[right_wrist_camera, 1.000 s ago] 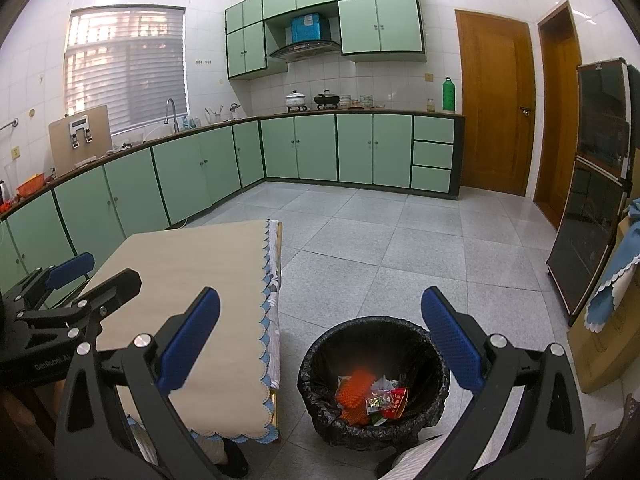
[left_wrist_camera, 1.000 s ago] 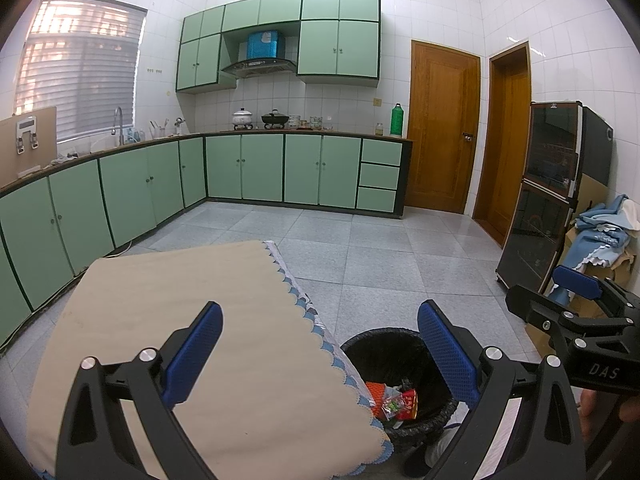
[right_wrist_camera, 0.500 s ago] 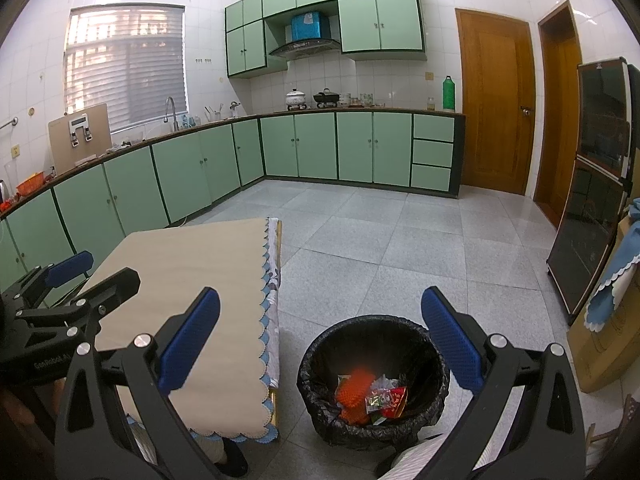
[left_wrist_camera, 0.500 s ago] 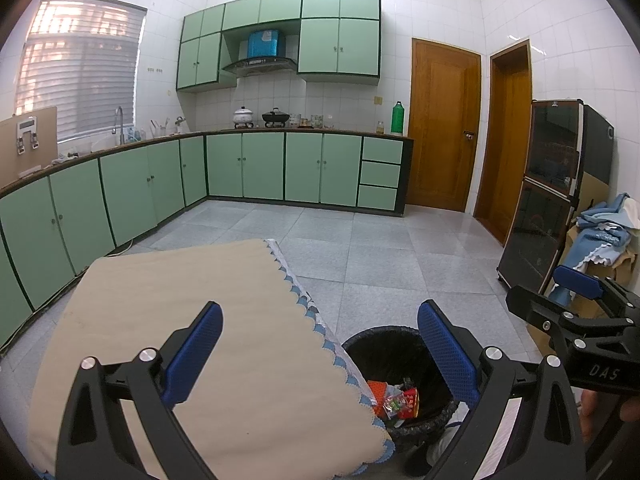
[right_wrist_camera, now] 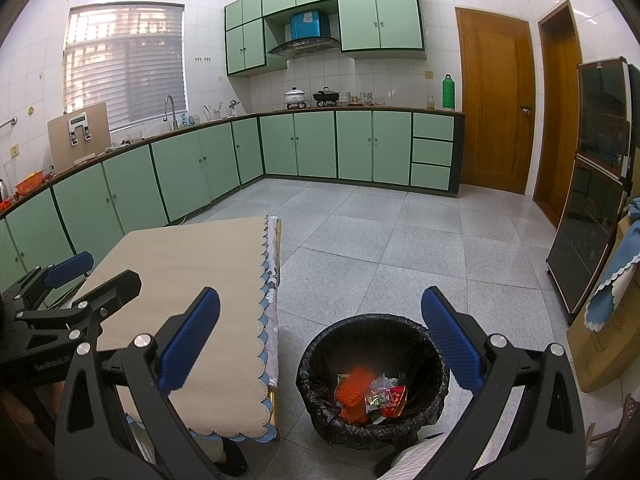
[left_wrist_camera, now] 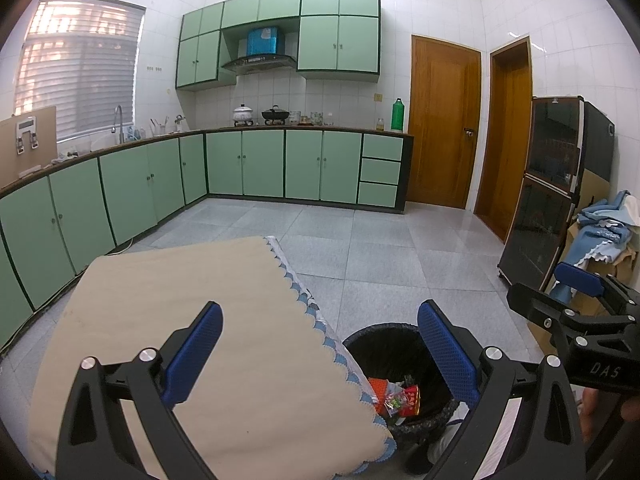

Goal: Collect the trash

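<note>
A white-tiled kitchen fills the left wrist view, with green cabinets [left_wrist_camera: 256, 162] running along the back and left and two wooden doors [left_wrist_camera: 442, 120] at right of centre. My cream-covered surface [left_wrist_camera: 192, 320] takes up the lower left of the frame, its scalloped blue edge running down toward the bottom centre. My left tool [left_wrist_camera: 320, 354] sits at the bottom with its blue fingers [left_wrist_camera: 196, 346] spread wide and nothing between them. Just beside the surface's edge, lower right of centre, stands the black-lined trash bin [left_wrist_camera: 384, 340] on the floor, with orange and red wrappers [left_wrist_camera: 396, 398] lying inside. My right tool [left_wrist_camera: 576, 292] pokes in at the right edge.

In the right wrist view the same kitchen sits behind, and a grey tiled floor [right_wrist_camera: 400, 248] fills the middle. The surface [right_wrist_camera: 192, 276] lies at lower left. My right tool [right_wrist_camera: 320, 338] is at the bottom, its blue fingers [right_wrist_camera: 450, 340] wide apart and holding nothing. The trash bin [right_wrist_camera: 320, 360] sits at bottom centre, just beside the surface, and the wrappers [right_wrist_camera: 370, 398] rest at its bottom. My left tool [right_wrist_camera: 92, 272] shows at the left edge, over the surface's corner, spread as well.
</note>
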### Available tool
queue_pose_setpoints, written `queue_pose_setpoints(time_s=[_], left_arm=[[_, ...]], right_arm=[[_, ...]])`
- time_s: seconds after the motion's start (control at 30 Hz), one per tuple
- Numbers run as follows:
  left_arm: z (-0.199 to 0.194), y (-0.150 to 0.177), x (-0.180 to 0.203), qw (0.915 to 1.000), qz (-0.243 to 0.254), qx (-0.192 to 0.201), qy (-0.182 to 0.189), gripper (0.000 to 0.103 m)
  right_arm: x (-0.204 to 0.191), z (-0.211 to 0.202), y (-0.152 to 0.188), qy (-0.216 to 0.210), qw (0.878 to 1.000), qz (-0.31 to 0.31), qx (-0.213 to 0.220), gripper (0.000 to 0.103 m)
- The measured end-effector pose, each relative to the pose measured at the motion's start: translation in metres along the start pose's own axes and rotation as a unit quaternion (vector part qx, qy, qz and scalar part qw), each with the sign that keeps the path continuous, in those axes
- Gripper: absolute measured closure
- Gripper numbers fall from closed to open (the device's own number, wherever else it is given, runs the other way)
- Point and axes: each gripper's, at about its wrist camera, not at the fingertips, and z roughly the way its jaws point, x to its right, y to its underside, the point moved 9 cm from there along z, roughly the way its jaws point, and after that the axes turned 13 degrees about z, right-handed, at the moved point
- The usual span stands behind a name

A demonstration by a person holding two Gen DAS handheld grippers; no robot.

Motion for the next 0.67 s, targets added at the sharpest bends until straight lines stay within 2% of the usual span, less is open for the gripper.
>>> queue_pose_setpoints(time_s=[0.67], left_arm=[[-0.0001, 0.0020, -0.0018, 1.0000, 0.000, -0.002, -0.003, 0.007]], right_arm=[[0.0008, 0.0003, -0.0005, 0.000, 1.000, 0.001, -0.001, 0.005]])
